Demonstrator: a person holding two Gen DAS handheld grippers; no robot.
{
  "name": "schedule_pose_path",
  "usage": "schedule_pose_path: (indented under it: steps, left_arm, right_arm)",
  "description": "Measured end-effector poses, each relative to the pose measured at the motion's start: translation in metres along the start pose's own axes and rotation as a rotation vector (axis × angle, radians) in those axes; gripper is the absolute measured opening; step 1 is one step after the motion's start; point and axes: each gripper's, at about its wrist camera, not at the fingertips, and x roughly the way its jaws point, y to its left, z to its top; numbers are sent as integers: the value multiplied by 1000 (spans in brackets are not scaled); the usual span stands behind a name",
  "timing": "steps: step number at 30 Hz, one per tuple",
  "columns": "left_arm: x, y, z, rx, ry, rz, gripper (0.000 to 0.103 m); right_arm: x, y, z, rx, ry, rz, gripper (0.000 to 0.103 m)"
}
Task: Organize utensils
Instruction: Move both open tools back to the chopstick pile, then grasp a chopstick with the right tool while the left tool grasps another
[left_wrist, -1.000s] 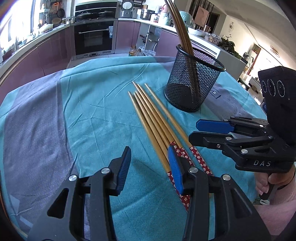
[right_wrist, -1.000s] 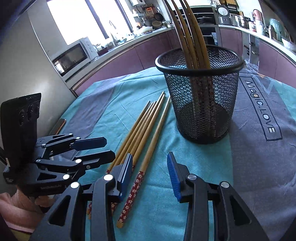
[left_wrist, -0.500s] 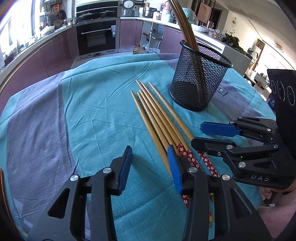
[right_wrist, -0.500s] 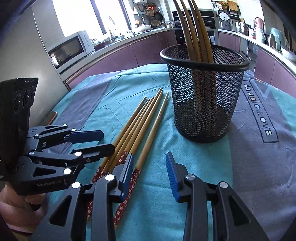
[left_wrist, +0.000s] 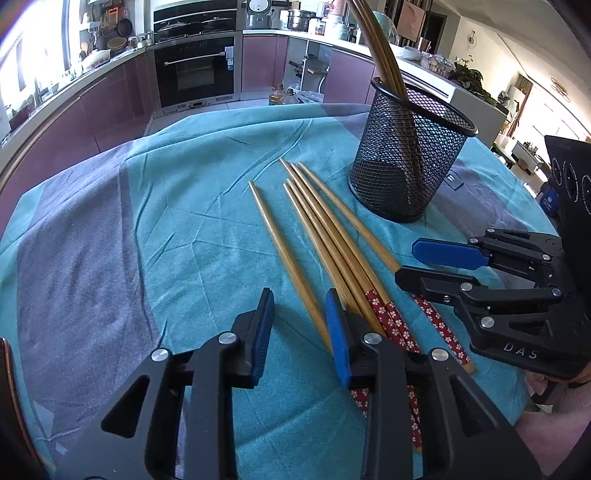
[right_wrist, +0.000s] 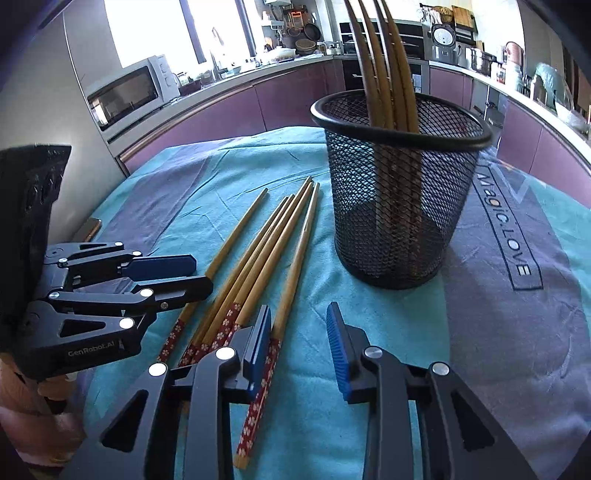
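Note:
Several bamboo chopsticks (left_wrist: 332, 236) with red flowered ends lie side by side on the teal cloth (left_wrist: 184, 221). One chopstick (left_wrist: 280, 251) lies apart on the left and runs between the pads of my left gripper (left_wrist: 299, 332), close to the right pad. Those jaws are closing, and the pads do not press on it. My right gripper (right_wrist: 298, 347) is also closing, with the rightmost chopstick (right_wrist: 299, 254) against its left pad. A black mesh cup (left_wrist: 402, 173) holding several upright chopsticks stands just behind. Each gripper shows in the other's view: right gripper (left_wrist: 417, 266), left gripper (right_wrist: 203, 275).
The table is round and its edge curves close behind the mesh cup (right_wrist: 399, 206). A grey stripe with lettering (right_wrist: 506, 229) runs along the cloth to the right. Kitchen counters, an oven (left_wrist: 195, 70) and a microwave (right_wrist: 129, 92) lie beyond. A person's hand (right_wrist: 22, 406) holds the left gripper.
The leftmost chopstick has slid away from the bundle to the left. Both grippers' jaws have narrowed, and both have come closer to the chopsticks' red ends.

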Motion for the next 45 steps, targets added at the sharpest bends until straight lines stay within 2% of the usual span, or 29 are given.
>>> schedule_pose_path:
  steps: [4, 6, 8, 11, 15, 19, 27, 32, 39, 43, 45]
  left_arm:
    - [4, 1, 6, -1, 3, -4, 29]
    - [6, 1, 9, -1, 5, 5, 25]
    - [8, 1, 11, -7, 5, 10, 23]
    - [10, 2, 13, -24, 0, 13, 17]
    - [10, 7, 13, -65, -6, 12, 10]
    - [5, 7, 9, -82, -16, 3, 8]
    - [-5, -4, -1, -29, -11, -60, 8]
    - [-1, -2, -4, -26, 7, -57, 9]
    - [7, -1, 4, -4, 22, -76, 16]
    - [10, 2, 8, -11, 23, -84, 15]
    - [10, 3, 10, -20, 20, -70, 9]
  right_arm:
    - [8, 3, 6, -17, -2, -20, 29]
    - [11, 3, 9, -15, -2, -22, 24]
    - [14, 0, 11, -4, -1, -17, 14]
    - [14, -3, 12, 14, -3, -10, 7]
    - [12, -9, 10, 52, -14, 3, 6]
    - [0, -16, 7, 72, -44, 24, 6]
    - [-12, -8, 2, 3, -10, 117, 6]
    - [-3, 2, 4, -32, 27, 100, 6]
    - [12, 3, 14, -39, 50, 94, 10]
    - [13, -1, 16, -29, 48, 111, 6]
    - [8, -3, 15, -34, 36, 106, 6]
